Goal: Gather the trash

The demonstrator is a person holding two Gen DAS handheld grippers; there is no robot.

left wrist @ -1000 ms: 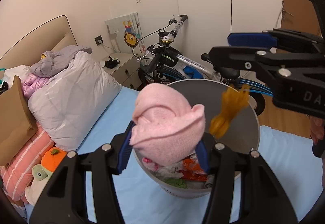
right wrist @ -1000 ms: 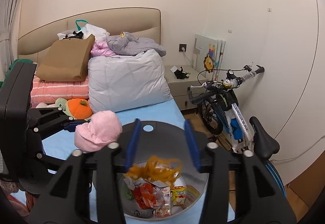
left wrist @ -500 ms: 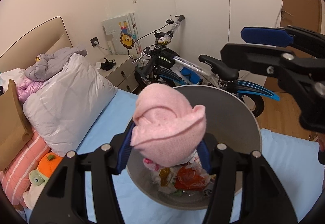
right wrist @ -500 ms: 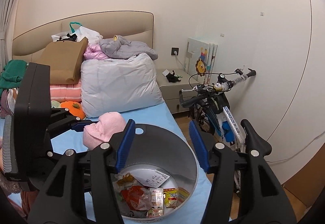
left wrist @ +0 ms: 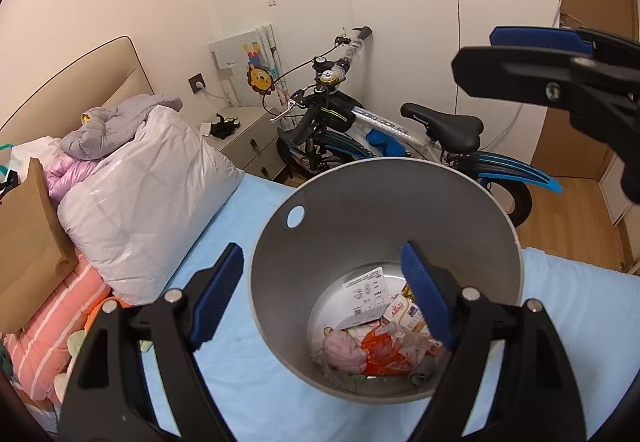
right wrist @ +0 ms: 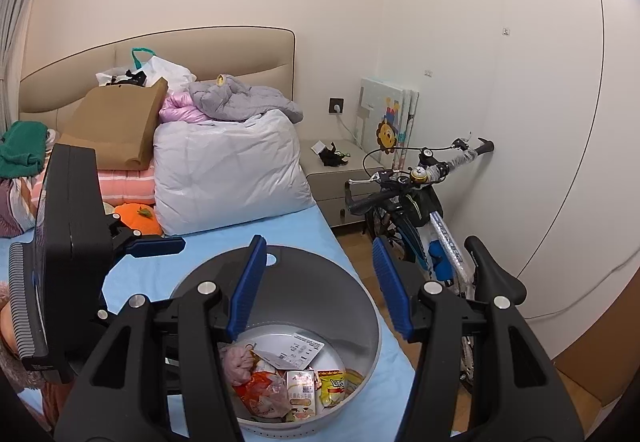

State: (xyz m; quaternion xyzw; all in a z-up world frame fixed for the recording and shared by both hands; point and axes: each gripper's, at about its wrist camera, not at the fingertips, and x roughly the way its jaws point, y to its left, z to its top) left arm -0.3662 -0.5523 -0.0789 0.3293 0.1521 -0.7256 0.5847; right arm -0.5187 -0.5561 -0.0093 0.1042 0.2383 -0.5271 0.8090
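A grey round trash bin point(left wrist: 360, 209) stands on the blue bed sheet; it also shows in the right wrist view point(right wrist: 352, 306). Inside lie a pink cloth ball point(left wrist: 344, 350), orange wrappers point(left wrist: 380, 352), a white paper slip point(left wrist: 366, 292) and snack packets point(right wrist: 330, 386). The pink ball also shows in the right wrist view point(right wrist: 238, 362). My left gripper point(left wrist: 320, 294) is open and empty above the bin's near rim. My right gripper point(right wrist: 318, 290) is open and empty above the bin; it also shows in the left wrist view point(left wrist: 520, 57) at the upper right.
A white pillow point(left wrist: 140, 201), a brown paper bag point(left wrist: 28, 234) and clothes are piled at the headboard. A bicycle point(left wrist: 380, 133) leans on the wall beside the bed, next to a nightstand point(left wrist: 244, 137). An orange plush point(right wrist: 136, 215) lies by the pillow.
My left gripper opened and the pink cloth ball dropped into the bin. An orange wrapper fell from the right gripper into the bin earlier. Both grippers have risen slightly.
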